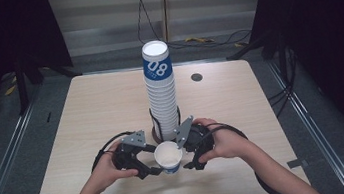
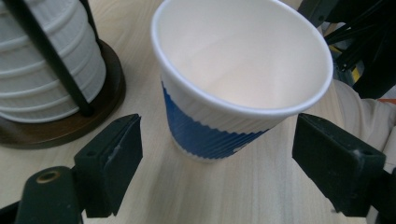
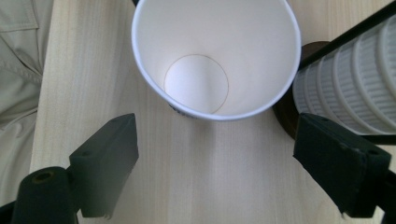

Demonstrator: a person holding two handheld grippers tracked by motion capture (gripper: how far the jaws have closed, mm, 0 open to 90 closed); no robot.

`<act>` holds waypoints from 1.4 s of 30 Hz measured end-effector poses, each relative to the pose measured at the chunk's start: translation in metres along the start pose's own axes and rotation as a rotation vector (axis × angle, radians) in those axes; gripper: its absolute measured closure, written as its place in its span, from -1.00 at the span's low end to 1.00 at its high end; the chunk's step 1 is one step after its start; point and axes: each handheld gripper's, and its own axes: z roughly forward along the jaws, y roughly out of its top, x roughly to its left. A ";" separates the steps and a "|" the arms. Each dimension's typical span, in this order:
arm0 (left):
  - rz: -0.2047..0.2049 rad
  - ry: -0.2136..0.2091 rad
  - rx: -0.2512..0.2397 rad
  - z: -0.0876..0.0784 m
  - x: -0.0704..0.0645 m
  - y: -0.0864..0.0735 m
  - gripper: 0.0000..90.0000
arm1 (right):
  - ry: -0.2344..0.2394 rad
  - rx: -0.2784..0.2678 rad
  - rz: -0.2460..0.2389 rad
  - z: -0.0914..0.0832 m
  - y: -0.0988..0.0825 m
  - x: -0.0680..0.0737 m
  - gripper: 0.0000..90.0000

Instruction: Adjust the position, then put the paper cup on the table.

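A single white paper cup point(image 1: 169, 157) with a blue band stands upright and empty on the wooden table point(image 1: 96, 112), near its front edge. Behind it rises a tall stack of ribbed white cups point(image 1: 161, 96) in a black wire holder on a dark round base. My left gripper point(image 1: 153, 171) is at the cup's left, open, its jaws wide on either side of the cup point(image 2: 233, 79) without touching it. My right gripper point(image 1: 190, 163) is at the cup's right, also open, and looks down into the cup point(image 3: 215, 56); nothing sits between its jaws.
The holder's dark base point(image 2: 60, 126) and black wire uprights stand just behind the single cup. A small dark round grommet point(image 1: 196, 77) lies in the table's far right part. Cables run over the floor beyond the table. A person's beige sleeve point(image 3: 18, 60) is near the front edge.
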 end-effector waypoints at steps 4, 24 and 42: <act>-0.004 0.002 0.009 -0.003 0.002 -0.003 -0.64 | -0.009 -0.023 0.018 -0.002 -0.005 0.000 -0.70; -0.026 0.072 0.067 -0.023 0.009 -0.014 -0.64 | -0.049 -0.168 0.183 -0.009 -0.036 -0.004 -0.71; -0.030 0.111 0.085 -0.031 0.013 -0.020 -0.64 | -0.079 -0.279 0.302 -0.012 -0.074 -0.003 -0.71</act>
